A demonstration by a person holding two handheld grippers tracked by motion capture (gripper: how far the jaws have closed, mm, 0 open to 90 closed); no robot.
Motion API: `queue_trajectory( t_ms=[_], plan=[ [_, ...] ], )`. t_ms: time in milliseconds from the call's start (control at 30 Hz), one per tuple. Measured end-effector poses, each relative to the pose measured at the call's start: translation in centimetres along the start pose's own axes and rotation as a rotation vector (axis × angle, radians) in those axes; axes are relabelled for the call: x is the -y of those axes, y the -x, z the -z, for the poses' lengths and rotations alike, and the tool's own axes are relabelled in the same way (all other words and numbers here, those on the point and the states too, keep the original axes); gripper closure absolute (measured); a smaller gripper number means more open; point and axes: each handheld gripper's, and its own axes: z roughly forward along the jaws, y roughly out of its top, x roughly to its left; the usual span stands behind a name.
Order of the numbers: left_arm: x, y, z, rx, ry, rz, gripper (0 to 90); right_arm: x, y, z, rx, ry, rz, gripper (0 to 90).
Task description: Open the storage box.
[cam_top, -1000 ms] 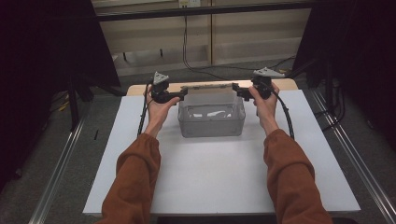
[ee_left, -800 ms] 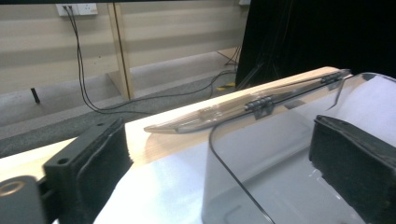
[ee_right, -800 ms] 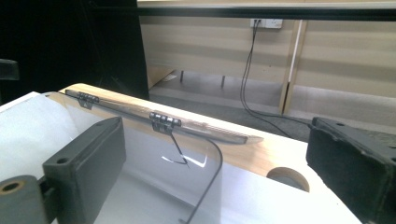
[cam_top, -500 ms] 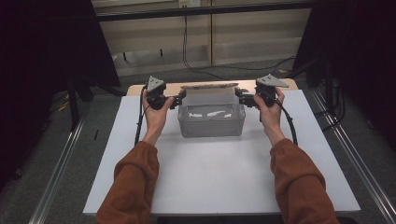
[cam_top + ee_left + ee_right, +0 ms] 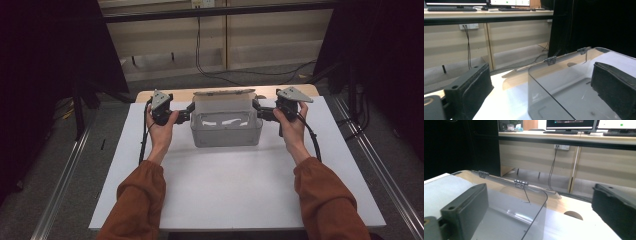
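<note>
A clear plastic box (image 5: 226, 134) stands at the far middle of the white table (image 5: 225, 195), with its hinged lid (image 5: 225, 93) raised at the back. My left gripper (image 5: 189, 114) sits at the box's left end and my right gripper (image 5: 259, 111) at its right end. Both are open, and their jaws have just been opening wider. In the left gripper view, the box's end wall (image 5: 554, 87) stands between the jaws of the left gripper (image 5: 541, 90) without touching the pads. In the right gripper view, the box wall (image 5: 534, 220) likewise stands between the jaws of the right gripper (image 5: 540, 208).
A wooden board (image 5: 150, 95) lies behind the white sheet. Beyond it are a low beige wall with cables (image 5: 205, 50), and dark curtains on both sides. Metal rails (image 5: 65, 185) run along the floor beside the table. Monitors (image 5: 571, 124) sit on a far desk.
Both hands have drawn back toward the person and slightly outward, from the box's rear corners to its ends. The box has stayed in place.
</note>
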Motion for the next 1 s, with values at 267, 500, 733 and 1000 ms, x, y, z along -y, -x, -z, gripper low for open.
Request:
queue_trajectory(
  t_ms=[267,500,733,1000],
  plan=[
    [0.2,0.6,1.6,-0.016,-0.008,-0.024,3.6,0.8,-0.8,1.2,0.034,0.004,0.033,0.3],
    [0.4,1.1,2.6,-0.013,0.018,-0.019,3.6,1.3,-1.1,2.2,0.045,0.014,0.038,0.0],
    [0.5,1.8,3.9,-0.019,0.041,-0.025,3.6,1.5,-1.3,3.5,0.049,0.025,0.047,0.0],
    [0.9,2.2,5.5,-0.022,0.067,-0.011,3.6,1.9,-2.1,4.9,0.051,0.042,0.065,0.0]
  ],
)
